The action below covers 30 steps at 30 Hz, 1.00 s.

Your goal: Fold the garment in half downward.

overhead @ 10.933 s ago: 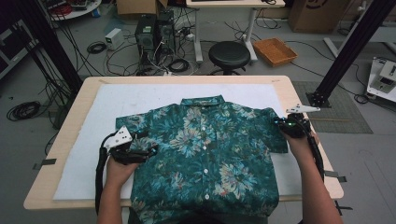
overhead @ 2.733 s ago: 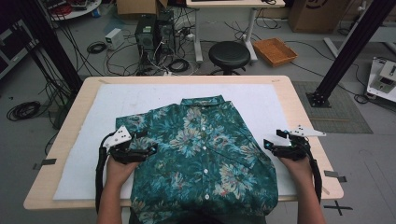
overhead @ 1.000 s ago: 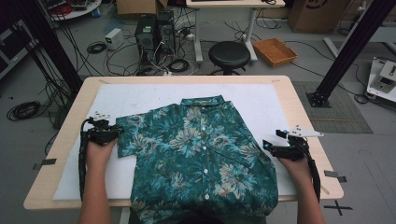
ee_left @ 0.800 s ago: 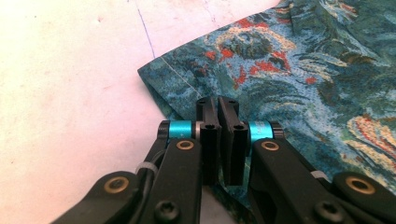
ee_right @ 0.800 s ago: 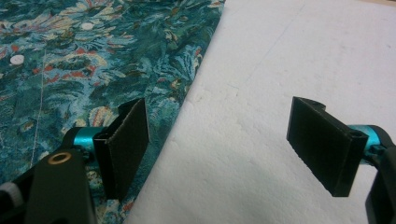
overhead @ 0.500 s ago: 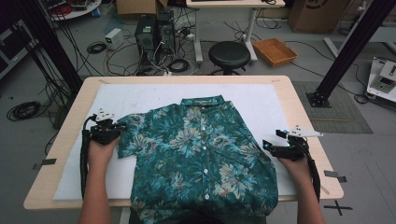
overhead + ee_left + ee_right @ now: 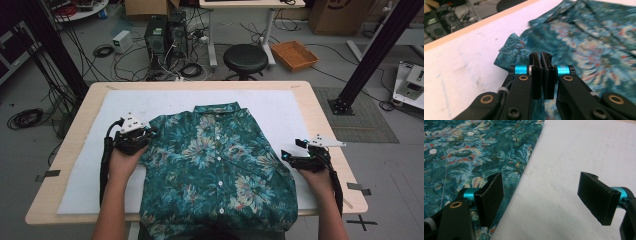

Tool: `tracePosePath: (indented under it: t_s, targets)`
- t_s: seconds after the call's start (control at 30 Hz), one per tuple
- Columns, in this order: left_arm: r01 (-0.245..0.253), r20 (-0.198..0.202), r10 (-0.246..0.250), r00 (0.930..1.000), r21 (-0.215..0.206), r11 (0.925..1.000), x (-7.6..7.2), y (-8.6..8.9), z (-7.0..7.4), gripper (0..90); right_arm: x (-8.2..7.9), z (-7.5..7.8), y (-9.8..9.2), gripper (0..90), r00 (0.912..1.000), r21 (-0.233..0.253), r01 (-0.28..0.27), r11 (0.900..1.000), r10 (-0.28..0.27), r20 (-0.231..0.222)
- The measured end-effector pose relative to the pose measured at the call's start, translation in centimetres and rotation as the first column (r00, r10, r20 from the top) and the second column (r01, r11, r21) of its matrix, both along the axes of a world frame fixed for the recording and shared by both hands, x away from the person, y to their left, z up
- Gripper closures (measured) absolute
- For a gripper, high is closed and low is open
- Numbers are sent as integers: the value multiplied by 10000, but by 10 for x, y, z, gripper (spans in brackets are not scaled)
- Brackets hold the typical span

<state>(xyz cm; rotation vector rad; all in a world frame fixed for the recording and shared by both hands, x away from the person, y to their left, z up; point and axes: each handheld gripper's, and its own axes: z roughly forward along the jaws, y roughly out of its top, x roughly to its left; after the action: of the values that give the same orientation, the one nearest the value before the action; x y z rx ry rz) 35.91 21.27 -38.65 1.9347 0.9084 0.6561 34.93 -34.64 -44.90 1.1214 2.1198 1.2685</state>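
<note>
A teal floral button-up shirt [image 7: 220, 165] lies face up on a white mat [image 7: 150, 102], its hem hanging over the table's near edge. My left gripper [image 7: 146, 135] sits at the shirt's left side, shut on the left sleeve [image 7: 511, 53], which is bunched in toward the body. In the left gripper view the jaws [image 7: 540, 56] are pressed together with teal cloth under them. My right gripper [image 7: 287, 156] hovers open at the shirt's right edge. In the right gripper view [image 7: 544, 198] one jaw stands over the cloth [image 7: 474, 150], the other over bare mat [image 7: 579, 150].
The wooden table [image 7: 322, 125] borders the mat on all sides. Beyond its far edge are a black stool [image 7: 245, 57], computer towers with cables [image 7: 162, 32] and a wicker tray [image 7: 294, 54]. A black frame post [image 7: 370, 55] rises at the right.
My left gripper has moved right, carrying the left sleeve in toward the shirt's body. My right gripper has stayed open at the right edge.
</note>
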Motion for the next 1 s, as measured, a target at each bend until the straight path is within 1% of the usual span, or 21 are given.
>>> tracePosePath:
  t_s: [0.07,0.1,0.17,0.2,0.23,0.33,0.43,0.57,0.63,0.7,0.73,0.8,0.87,0.9,1.0]
  targets:
    - [251,33,-252,9997,185,9995,-2,-7,2,876,0,0,0,216,10000,14,-11,10000,11,-1]
    - [315,78,-316,9995,142,9994,-3,-12,2,876,0,0,0,216,10000,5,-13,10000,13,20]
    - [552,26,-552,9985,248,9982,-3,-19,2,876,0,0,0,215,10000,-5,-6,10000,6,0]
    - [626,5,-626,9980,306,9976,-3,-22,2,876,0,0,0,216,10000,-10,-6,10000,6,5]
    - [697,12,-699,9976,450,9966,-4,-27,2,876,0,0,0,215,10000,-5,-4,10000,4,4]
    - [890,-32,-890,9960,639,9940,-5,-39,0,876,0,0,0,215,10000,-13,-7,10000,7,20]
    - [1118,-63,-1117,9937,656,9916,-7,-51,-2,876,0,0,0,216,10000,-11,-7,10000,7,17]
    - [1374,-33,-1376,9905,913,9863,-11,-68,-6,875,0,0,0,215,10000,24,-7,10000,7,-5]
    - [1590,-87,-1589,9873,868,9834,-13,-76,-10,874,0,0,0,216,10000,15,-13,10000,13,-17]
    - [1762,-100,-1760,9843,972,9795,-15,-83,-12,859,0,0,0,215,10000,-12,-10,10000,10,-1]
    - [1809,-111,-1807,9835,1016,9782,-15,-84,-12,815,0,0,0,215,10000,19,-17,10000,17,7]
    - [1734,-192,-1723,9849,1008,9797,-16,-84,-12,730,0,0,0,216,10000,21,-30,10000,30,37]
    - [1538,-142,-1531,9881,1057,9824,-16,-80,-10,707,0,0,-1,216,10000,31,-39,10000,39,25]
    - [1403,-159,-1394,9901,969,9854,-17,-76,-9,703,0,0,-1,215,10000,24,-45,10000,44,39]
    - [1100,-219,-1083,9939,991,9890,-17,-66,-8,694,0,0,0,216,10000,33,-39,10000,39,7]
